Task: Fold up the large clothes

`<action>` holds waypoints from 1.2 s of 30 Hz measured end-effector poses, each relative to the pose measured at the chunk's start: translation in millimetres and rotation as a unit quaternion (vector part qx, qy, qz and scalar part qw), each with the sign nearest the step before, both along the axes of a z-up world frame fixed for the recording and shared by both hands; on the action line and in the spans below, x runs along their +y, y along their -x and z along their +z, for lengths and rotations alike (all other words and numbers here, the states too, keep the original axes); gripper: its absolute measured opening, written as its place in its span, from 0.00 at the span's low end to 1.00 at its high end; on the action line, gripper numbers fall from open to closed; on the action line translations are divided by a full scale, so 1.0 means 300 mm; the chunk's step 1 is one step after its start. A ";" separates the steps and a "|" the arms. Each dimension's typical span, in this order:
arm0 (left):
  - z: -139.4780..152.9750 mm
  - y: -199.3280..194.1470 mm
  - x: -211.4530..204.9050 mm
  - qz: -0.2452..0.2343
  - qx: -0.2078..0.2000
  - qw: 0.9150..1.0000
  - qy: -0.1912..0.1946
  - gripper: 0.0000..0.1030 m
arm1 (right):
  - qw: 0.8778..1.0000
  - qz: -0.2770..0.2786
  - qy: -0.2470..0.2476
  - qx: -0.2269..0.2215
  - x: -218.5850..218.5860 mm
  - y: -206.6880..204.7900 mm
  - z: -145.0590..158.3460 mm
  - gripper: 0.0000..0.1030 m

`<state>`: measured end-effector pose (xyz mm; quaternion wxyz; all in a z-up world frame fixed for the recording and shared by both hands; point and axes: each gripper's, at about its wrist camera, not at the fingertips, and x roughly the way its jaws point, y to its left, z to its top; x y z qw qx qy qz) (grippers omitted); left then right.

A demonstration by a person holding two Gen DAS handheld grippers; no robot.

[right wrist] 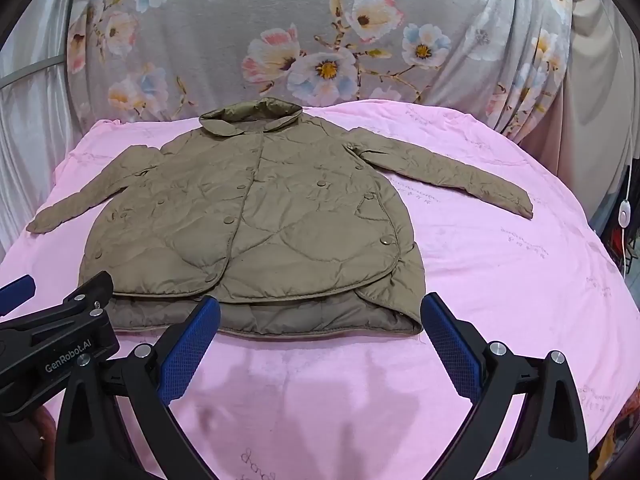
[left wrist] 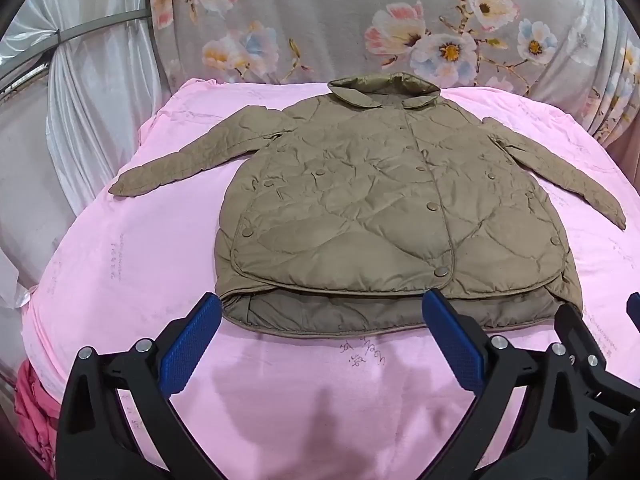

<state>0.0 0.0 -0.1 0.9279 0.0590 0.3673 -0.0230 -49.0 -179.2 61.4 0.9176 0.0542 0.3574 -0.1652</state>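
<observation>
An olive quilted jacket (left wrist: 360, 200) lies flat and face up on the pink sheet (left wrist: 120, 280), buttoned, collar at the far end, both sleeves spread out to the sides. It also shows in the right wrist view (right wrist: 256, 224). My left gripper (left wrist: 320, 308) is open and empty, its blue pads just short of the jacket's near hem. My right gripper (right wrist: 320, 308) is open and empty, also at the near hem, towards the jacket's right corner. Each gripper appears at the edge of the other's view.
The pink sheet (right wrist: 500, 280) covers a raised rounded surface. A grey floral cloth (left wrist: 360, 20) hangs behind it. White drapes (left wrist: 100, 100) hang at the left. A red cloth (left wrist: 32, 408) lies low at the left edge. A white cord with a switch (right wrist: 624, 212) hangs at the right.
</observation>
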 end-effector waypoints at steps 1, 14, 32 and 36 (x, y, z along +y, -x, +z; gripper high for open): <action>-0.001 0.001 -0.001 0.000 -0.002 1.000 -0.002 0.95 | 1.000 0.000 0.000 0.000 -0.001 0.000 0.000 0.95; -0.001 0.002 -0.002 0.000 -0.004 1.000 -0.002 0.95 | 1.000 0.000 0.001 0.000 0.002 -0.002 0.002 0.95; -0.030 -0.006 -0.011 0.002 0.003 1.000 -0.005 0.95 | 1.000 0.000 -0.001 0.005 -0.009 -0.011 -0.017 0.95; -0.034 -0.011 -0.008 0.003 0.007 1.000 -0.006 0.95 | 1.000 0.002 -0.001 0.007 -0.002 -0.017 -0.021 0.95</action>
